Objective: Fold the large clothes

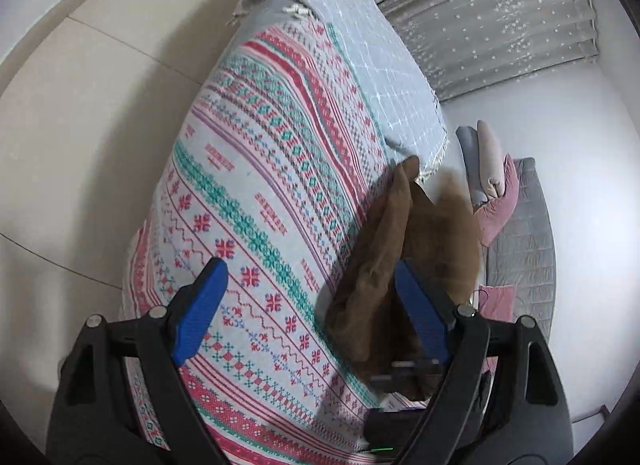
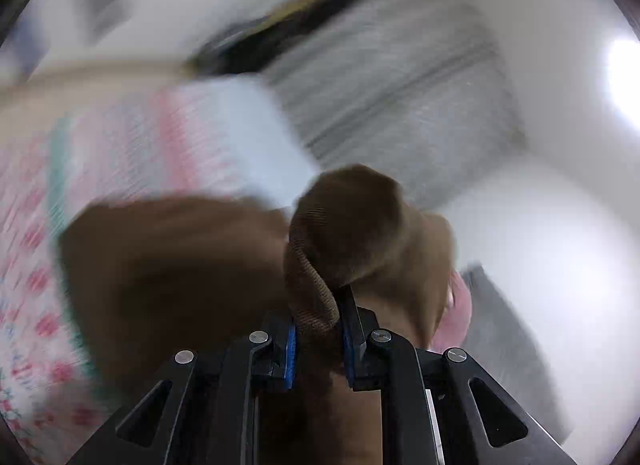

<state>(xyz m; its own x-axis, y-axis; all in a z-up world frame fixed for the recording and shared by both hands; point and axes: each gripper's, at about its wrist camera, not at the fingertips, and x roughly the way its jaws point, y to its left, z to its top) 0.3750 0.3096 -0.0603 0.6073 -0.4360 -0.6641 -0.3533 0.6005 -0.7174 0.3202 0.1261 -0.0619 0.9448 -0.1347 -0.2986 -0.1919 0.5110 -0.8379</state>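
The right hand-held gripper is clamped, its blue pads nearly together, on a bunched fold of the brown ribbed-fabric garment, which hangs over the bed; this view is smeared with blur. The left hand-held gripper stands wide apart and holds nothing, with the brown cloth against its right blue finger. Below lies the red-and-teal patterned bedspread, and beyond it a pink cushion.

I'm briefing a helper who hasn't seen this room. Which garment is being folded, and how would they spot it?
Find the bed spread patterned in red and teal. Along its edge nearest the grey sofa hangs the brown garment, pinched in the right gripper. It is the only plain brown cloth; its neighbours are patterned, pink or grey.
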